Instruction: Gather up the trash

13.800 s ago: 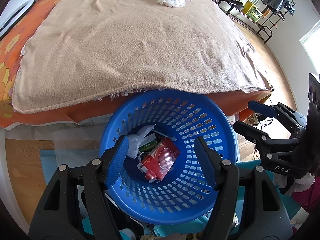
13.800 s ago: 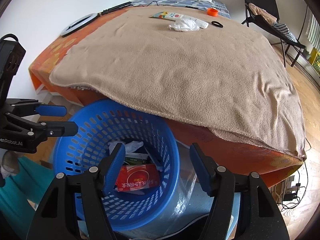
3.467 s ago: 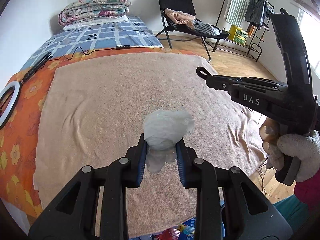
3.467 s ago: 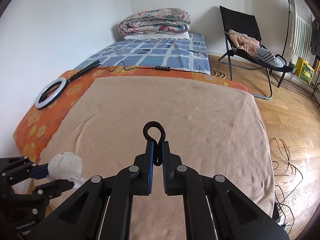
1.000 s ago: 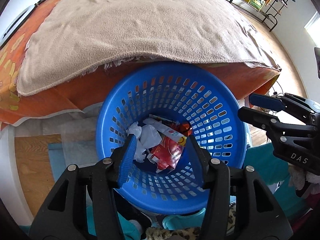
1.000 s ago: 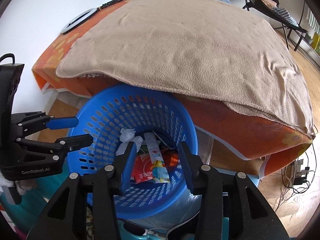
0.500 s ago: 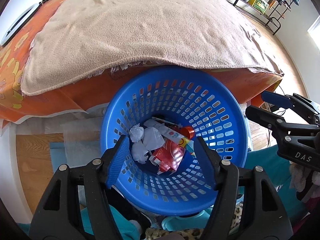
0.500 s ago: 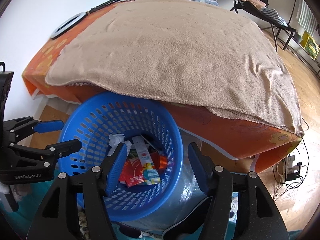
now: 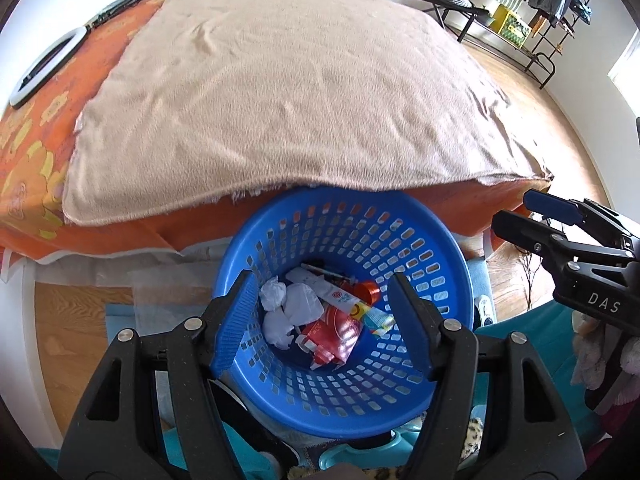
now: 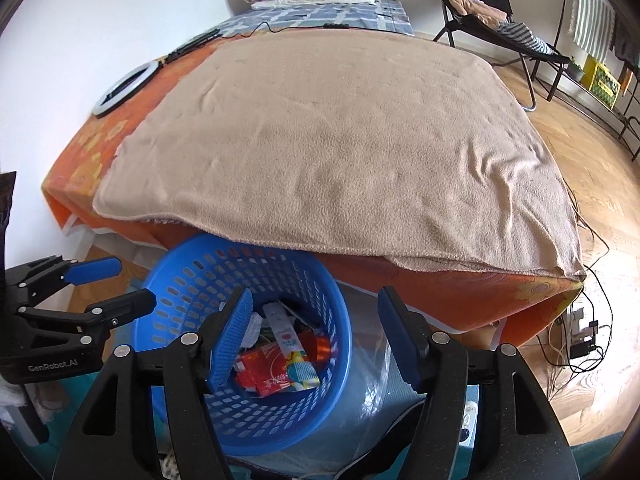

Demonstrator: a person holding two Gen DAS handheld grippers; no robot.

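1. At the far left, the ring light (image 9: 44,62) lies on the orange bedsheet (image 9: 28,148) beside the tan blanket (image 9: 288,88). It looks like equipment rather than rubbish, so it is best left alone.

2. The tan blanket covers most of the bed and shows no loose litter in either view. A good finish to this step is one slow sweep of both wrist cameras over its surface before the collecting is called done.

3. The left gripper (image 9: 320,320) hangs over the blue basket (image 9: 440,248) with its jaws spread wide and nothing between them. It should stay spread and rise straight up, so that the fingers do not catch the basket rim.

4. The trash sits at the bottom of the basket: white crumpled tissues (image 9: 288,312), a red packet (image 9: 336,332), a printed tube (image 9: 344,300) and an orange cap (image 9: 370,290). All of it lies well below the rim, so nothing seems likely to spill.

5. The basket stands on the floor, tucked under the overhanging blanket edge. Any lift should avoid brushing that edge.

6. The right gripper (image 10: 316,336) hovers just right of the left one, above the basket's right side, jaws also spread and empty. Both should part outward, not cross, to stay clear of each other.
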